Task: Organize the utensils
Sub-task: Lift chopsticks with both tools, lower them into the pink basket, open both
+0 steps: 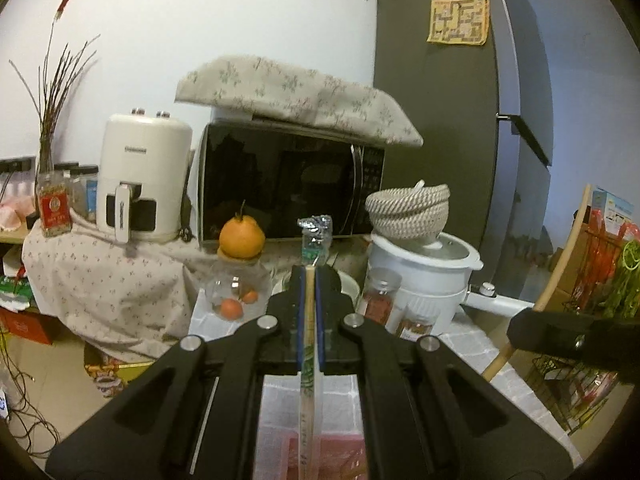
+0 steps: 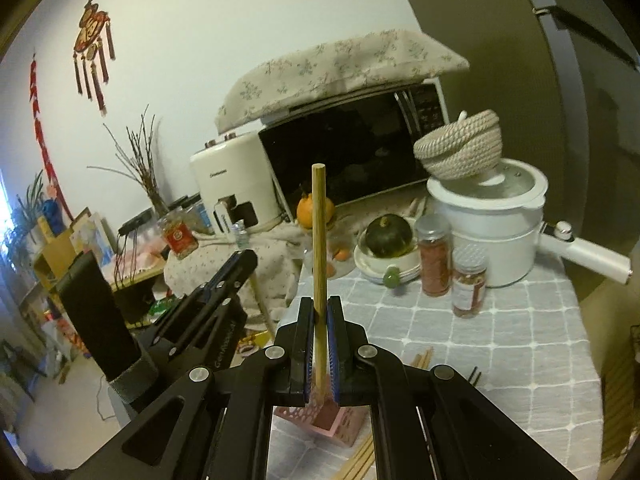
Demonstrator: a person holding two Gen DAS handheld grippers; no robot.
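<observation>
My left gripper is shut on a flat pale bamboo stick with green print, which runs back between its fingers. Under it shows a pink holder. My right gripper is shut on a round wooden stick that stands upright, its lower end over the pink perforated holder on the table. The left gripper hangs to the left of the right one. In the left wrist view the right gripper and its wooden stick appear at the right edge.
Loose chopsticks lie on the checked tablecloth near the holder. Behind stand two spice jars, a bowl with a dark squash, a white pot under a woven basket, a microwave and an air fryer.
</observation>
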